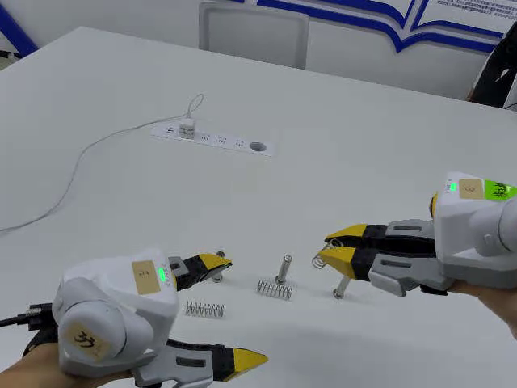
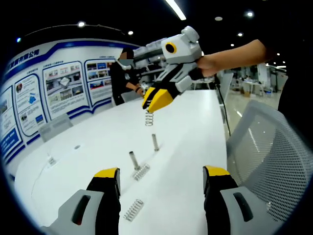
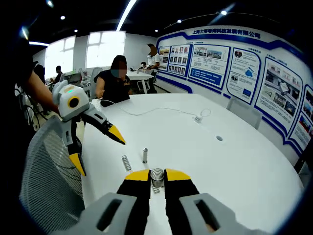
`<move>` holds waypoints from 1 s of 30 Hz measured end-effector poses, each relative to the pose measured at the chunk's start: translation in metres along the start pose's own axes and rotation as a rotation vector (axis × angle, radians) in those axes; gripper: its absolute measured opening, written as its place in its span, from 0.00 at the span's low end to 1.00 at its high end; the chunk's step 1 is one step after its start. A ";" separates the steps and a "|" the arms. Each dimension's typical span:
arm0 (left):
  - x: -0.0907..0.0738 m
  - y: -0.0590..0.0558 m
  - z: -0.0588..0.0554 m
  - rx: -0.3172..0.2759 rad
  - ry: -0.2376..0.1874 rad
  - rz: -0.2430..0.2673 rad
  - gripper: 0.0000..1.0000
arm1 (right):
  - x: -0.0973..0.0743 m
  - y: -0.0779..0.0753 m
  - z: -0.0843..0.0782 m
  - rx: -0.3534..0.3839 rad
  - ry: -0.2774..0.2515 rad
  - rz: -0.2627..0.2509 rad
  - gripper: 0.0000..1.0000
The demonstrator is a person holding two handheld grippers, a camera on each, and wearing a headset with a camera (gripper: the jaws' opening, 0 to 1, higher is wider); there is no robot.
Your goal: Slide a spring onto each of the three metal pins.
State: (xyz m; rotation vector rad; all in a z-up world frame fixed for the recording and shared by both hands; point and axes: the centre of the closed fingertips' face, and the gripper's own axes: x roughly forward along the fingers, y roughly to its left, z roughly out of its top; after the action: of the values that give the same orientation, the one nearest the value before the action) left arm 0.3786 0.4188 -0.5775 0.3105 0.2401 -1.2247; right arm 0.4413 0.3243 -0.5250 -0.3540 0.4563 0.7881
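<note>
L gripper (image 1: pixel 242 309): jaws wide, empty. R gripper (image 1: pixel 325 247) pinches spring (image 1: pixel 321 260) by pin (image 1: pixel 341 287). Looks 0/3 done; 2 loose springs (image 1: pixel 204 309) on table (image 1: pixel 363 145).

White table (image 1: pixel 363 162) holds upright pins (image 1: pixel 284 267), two loose springs (image 1: pixel 275 289), a power strip (image 1: pixel 214 139).

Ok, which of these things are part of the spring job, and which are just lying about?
Job: left pin, middle pin, right pin; spring in the right tongs; two loose springs.
Lying about: power strip, white cable, chair.
</note>
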 end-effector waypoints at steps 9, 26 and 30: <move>-0.006 0.001 -0.026 -0.106 0.026 0.059 0.70 | -0.006 -0.048 -0.037 0.076 0.080 -0.186 0.11; -0.011 0.016 -0.031 -0.189 0.006 0.108 0.71 | 0.008 -0.056 -0.070 0.182 0.147 -0.216 0.11; -0.014 0.023 -0.033 -0.203 0.006 0.135 0.71 | 0.009 -0.055 -0.071 0.202 0.145 -0.215 0.11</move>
State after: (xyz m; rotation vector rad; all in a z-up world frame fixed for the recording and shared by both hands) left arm 0.3951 0.4504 -0.6014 0.1521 0.3408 -1.0568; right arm 0.4697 0.2605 -0.5826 -0.2678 0.6179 0.5037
